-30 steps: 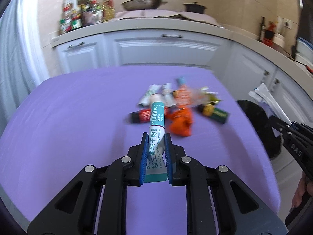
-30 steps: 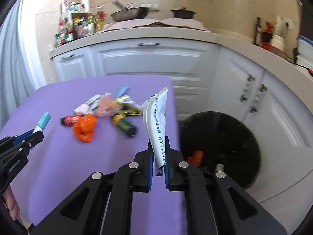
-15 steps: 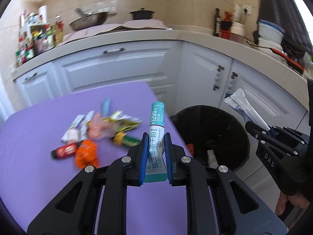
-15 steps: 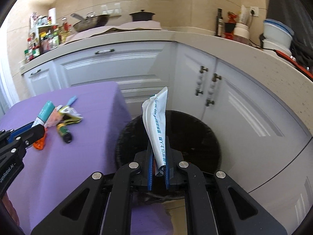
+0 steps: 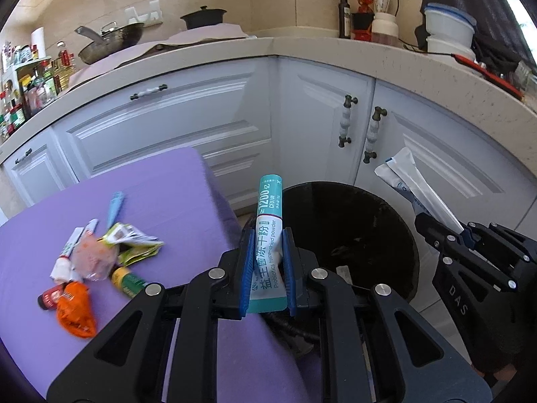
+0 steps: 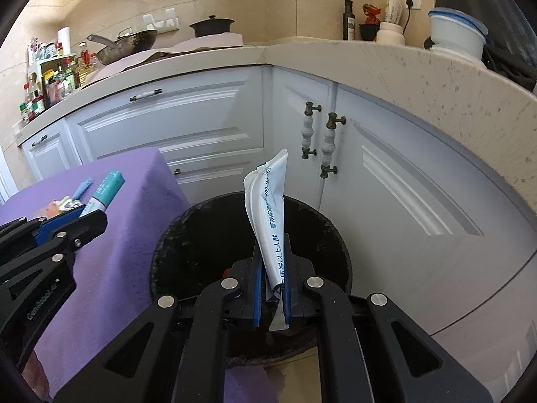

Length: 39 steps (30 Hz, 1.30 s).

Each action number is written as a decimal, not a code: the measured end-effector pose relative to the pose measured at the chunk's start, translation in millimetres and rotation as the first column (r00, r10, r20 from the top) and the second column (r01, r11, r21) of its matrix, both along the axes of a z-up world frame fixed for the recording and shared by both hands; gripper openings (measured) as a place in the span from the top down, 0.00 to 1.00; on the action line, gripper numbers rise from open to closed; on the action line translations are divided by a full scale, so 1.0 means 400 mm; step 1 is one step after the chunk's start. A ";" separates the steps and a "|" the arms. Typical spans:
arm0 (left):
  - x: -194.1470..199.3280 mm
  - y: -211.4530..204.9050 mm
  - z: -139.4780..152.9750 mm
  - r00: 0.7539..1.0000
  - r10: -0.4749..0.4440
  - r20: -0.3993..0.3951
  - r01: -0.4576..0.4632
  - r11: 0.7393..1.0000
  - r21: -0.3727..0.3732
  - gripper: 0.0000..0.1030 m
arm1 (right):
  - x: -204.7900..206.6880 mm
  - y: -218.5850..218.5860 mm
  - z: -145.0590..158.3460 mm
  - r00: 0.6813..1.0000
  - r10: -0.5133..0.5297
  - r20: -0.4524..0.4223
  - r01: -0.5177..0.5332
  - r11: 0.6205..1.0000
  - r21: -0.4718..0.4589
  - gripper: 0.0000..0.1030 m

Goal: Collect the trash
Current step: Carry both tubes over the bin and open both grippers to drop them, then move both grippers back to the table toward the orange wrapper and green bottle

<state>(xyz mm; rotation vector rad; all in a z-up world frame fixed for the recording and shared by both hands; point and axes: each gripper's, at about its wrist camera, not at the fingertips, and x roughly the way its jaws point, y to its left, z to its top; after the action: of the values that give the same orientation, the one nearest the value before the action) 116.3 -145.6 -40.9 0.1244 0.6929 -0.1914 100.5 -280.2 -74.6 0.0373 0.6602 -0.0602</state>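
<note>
My left gripper (image 5: 266,248) is shut on a teal and white probiotic powder sachet (image 5: 267,235), held at the table's right edge beside the black trash bin (image 5: 365,235). My right gripper (image 6: 272,252) is shut on a white sachet with blue print (image 6: 268,208), held over the open bin (image 6: 188,235). The right gripper with its white sachet (image 5: 412,188) also shows in the left wrist view, over the bin's right rim. The left gripper's teal sachet (image 6: 105,189) shows in the right wrist view at left. Several wrappers (image 5: 100,252) lie in a pile on the purple table (image 5: 161,194).
The bin stands on the floor between the purple table and white corner cabinets (image 5: 335,107). An orange wrapper (image 5: 75,312) and a green and yellow sachet (image 5: 129,278) lie nearest the table's front. The countertop (image 6: 369,53) carries pots, bottles and bowls.
Both grippers have swung right, from over the table to the bin, each still holding its sachet. The right gripper now sits above the bin opening.
</note>
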 end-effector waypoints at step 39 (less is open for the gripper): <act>-0.044 0.191 0.019 0.987 0.158 -0.016 -0.157 0.987 0.025 0.52 | 0.014 0.105 0.026 0.996 0.083 0.026 -0.084 0.996 0.037 0.60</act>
<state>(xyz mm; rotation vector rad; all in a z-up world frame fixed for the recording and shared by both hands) 98.8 -69.1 -33.2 0.0905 0.7201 -0.0327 106.1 -238.2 -64.1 0.0466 0.6382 0.0329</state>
